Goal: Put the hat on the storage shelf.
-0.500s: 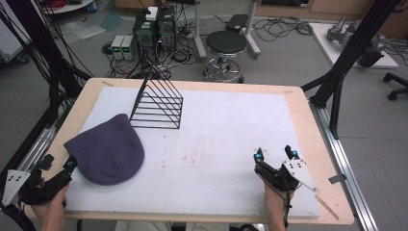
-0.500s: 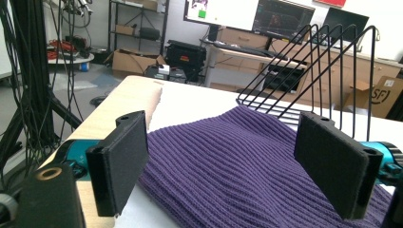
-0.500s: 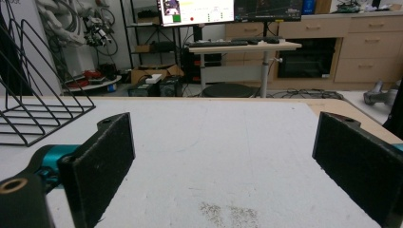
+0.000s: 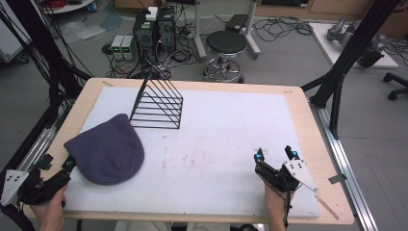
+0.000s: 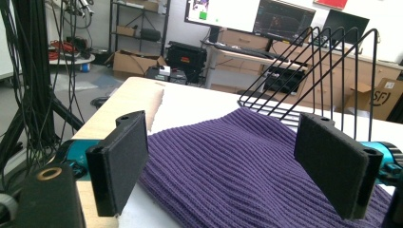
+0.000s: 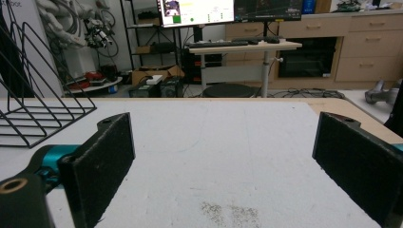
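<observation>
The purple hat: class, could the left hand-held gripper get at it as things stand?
Probably yes. The left hand-held gripper sits open at the purple hat's near edge, with nothing between them.

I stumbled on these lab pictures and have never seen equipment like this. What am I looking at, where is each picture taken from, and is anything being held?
There is no robot here: a person sits at a table holding a two-jaw tool in each hand. The high view looks down from above; the left gripper is at bottom left, the right gripper at bottom right. The other two pictures come from cameras riding on each gripper, looking out between its black jaws.

On the white table mat lie a purple knit beanie and, behind it, a black wire rack.

Nothing is held. Both grippers are open: the left one's jaws stand on either side of the beanie's near edge, and the right one faces bare mat.
</observation>
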{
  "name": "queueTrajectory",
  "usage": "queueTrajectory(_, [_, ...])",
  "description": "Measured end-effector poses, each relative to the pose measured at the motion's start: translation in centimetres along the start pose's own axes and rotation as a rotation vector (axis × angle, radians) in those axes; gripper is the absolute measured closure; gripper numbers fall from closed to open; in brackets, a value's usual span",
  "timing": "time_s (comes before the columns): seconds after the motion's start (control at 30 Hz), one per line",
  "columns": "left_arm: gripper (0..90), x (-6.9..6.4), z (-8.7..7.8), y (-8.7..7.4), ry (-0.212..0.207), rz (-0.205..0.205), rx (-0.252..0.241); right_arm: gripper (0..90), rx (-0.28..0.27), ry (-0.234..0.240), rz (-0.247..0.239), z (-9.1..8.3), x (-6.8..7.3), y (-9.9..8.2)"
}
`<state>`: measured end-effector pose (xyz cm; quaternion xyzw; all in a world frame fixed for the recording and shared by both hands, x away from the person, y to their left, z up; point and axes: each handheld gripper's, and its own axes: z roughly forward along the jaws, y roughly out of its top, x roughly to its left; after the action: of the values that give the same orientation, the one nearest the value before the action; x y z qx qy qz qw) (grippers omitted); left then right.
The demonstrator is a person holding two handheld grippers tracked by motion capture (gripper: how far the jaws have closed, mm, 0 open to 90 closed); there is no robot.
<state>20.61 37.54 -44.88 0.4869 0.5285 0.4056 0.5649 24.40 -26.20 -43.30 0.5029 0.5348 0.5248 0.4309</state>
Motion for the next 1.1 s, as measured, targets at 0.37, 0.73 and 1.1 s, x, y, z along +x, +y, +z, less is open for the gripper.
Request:
queueTrajectory(0.37, [19.3,0.1,0.1,0.4,-0.034,-0.009,-0.003,5.9,0.002,0.003,0.007,0.0,-0.1,0.0])
queueTrajectory(0.73, [19.8,-0.7,0.9,1.4,-0.147,0.073,0.051,5.9,0.016,0.029,0.01,0.1,0.0,-0.1])
queueTrajectory(1.1, [21.5,-2.0,2.1,2.3,-0.257,0.159,0.166,5.9,0.03,0.052,0.007,-0.1,-0.4,-0.3])
